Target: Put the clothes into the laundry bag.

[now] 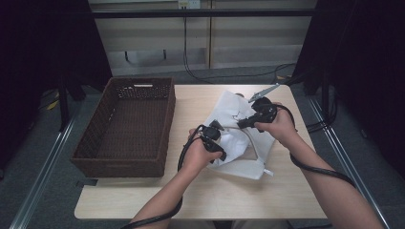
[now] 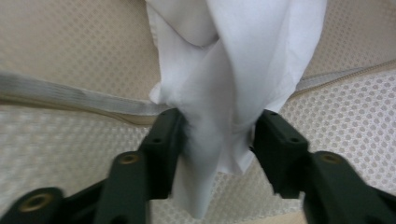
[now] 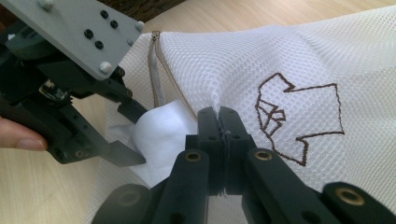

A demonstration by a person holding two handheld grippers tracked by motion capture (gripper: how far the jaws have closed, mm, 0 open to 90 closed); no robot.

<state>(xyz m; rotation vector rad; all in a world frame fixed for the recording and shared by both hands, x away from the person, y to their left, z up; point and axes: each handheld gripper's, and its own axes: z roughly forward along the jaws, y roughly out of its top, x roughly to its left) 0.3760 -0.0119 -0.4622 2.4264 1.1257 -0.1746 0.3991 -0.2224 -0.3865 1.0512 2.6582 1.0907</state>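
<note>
Item: white mesh laundry bag (image 1: 241, 143), centre-right of the high view, on my table (image 1: 200, 191). My right gripper (image 3: 219, 114) pinches its mesh. My left gripper (image 2: 217, 135) clamps white cloth (image 2: 224, 70) at its zip opening. Wicker basket (image 1: 129, 124) at left.

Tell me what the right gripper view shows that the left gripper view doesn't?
The right gripper view has the right gripper, jaws shut on the white mesh laundry bag, beside the brown shirt outline stitched on the mesh. It also has the left gripper with its grey plate, and the wooden table. The left gripper view has that gripper's own black jaws closed around a bunched white cloth hanging down between them, with a beige zipper band behind. Both views share the mesh bag, its zipper and the white cloth.
</note>
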